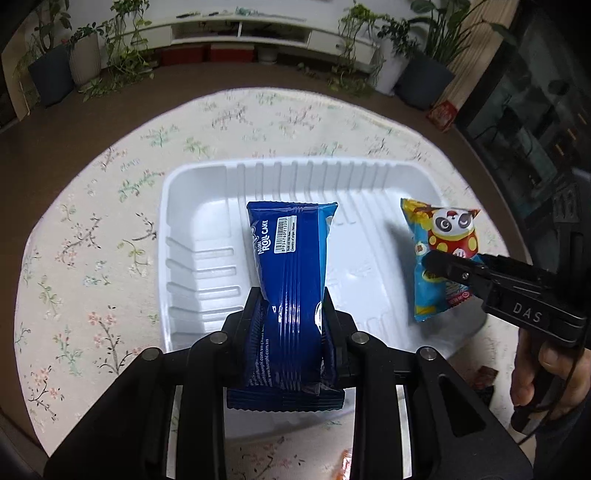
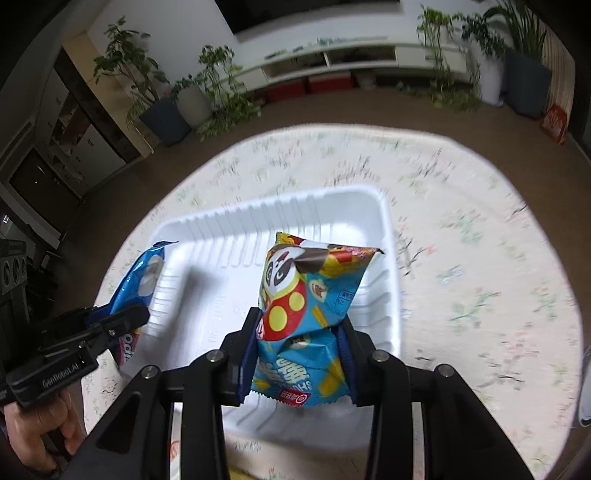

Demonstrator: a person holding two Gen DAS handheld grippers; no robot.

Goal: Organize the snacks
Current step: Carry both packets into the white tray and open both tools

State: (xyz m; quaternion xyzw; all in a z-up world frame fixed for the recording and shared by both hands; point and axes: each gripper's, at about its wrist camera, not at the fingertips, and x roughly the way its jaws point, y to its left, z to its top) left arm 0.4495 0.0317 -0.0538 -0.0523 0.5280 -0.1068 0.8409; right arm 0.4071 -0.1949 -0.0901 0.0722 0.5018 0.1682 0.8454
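Note:
My left gripper (image 1: 291, 299) is shut on a dark blue roll-cake packet (image 1: 291, 266) and holds it above the white ribbed plastic tray (image 1: 199, 206). My right gripper (image 2: 299, 325) is shut on a light blue panda snack bag (image 2: 306, 295) and holds it over the tray's right half (image 2: 388, 236). In the left wrist view the right gripper (image 1: 436, 264) and the panda bag (image 1: 443, 240) show at the tray's right edge. In the right wrist view the left gripper (image 2: 136, 317) and the blue packet (image 2: 144, 273) show at the tray's left edge.
The tray sits on a round table with a floral cloth (image 1: 92, 240). Small snack wrappers lie at the near edge (image 1: 484, 376). Potted plants (image 1: 424, 74) and a low white shelf (image 1: 240, 33) stand on the floor beyond the table.

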